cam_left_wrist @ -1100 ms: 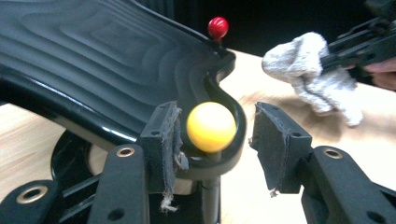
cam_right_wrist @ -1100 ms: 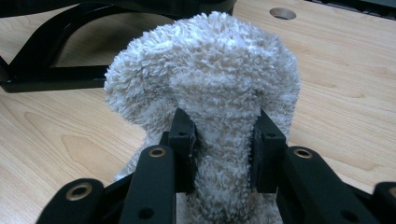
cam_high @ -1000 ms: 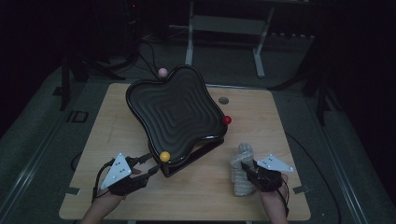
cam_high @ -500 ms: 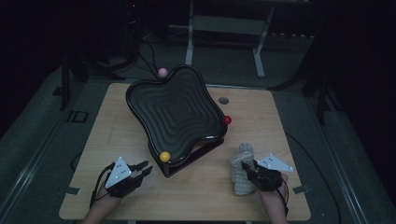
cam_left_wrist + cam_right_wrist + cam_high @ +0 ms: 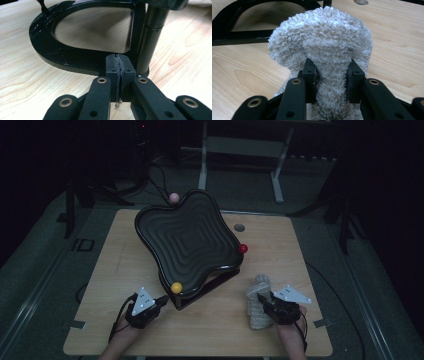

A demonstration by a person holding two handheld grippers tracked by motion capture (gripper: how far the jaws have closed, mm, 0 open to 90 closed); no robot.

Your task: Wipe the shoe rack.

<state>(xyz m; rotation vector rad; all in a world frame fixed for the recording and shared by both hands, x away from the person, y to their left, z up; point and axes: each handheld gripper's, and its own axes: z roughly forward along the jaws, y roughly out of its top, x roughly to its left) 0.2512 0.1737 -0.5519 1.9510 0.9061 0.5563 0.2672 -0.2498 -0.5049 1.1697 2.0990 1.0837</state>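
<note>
A: Left gripper (image 5: 119,65) has just been closing; jaws now clenched, nothing between, glossy black stand base (image 5: 62,56) just ahead.

B: Right gripper (image 5: 331,75) grasps fluffy white towel roll (image 5: 324,35) — wiping looks next.

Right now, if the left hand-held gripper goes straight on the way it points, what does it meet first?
Probably the black base frame under the tilted tray. The left hand-held gripper, jaws shut and empty, points at its curved edge; it looks almost touching, though depth is unclear.
</note>
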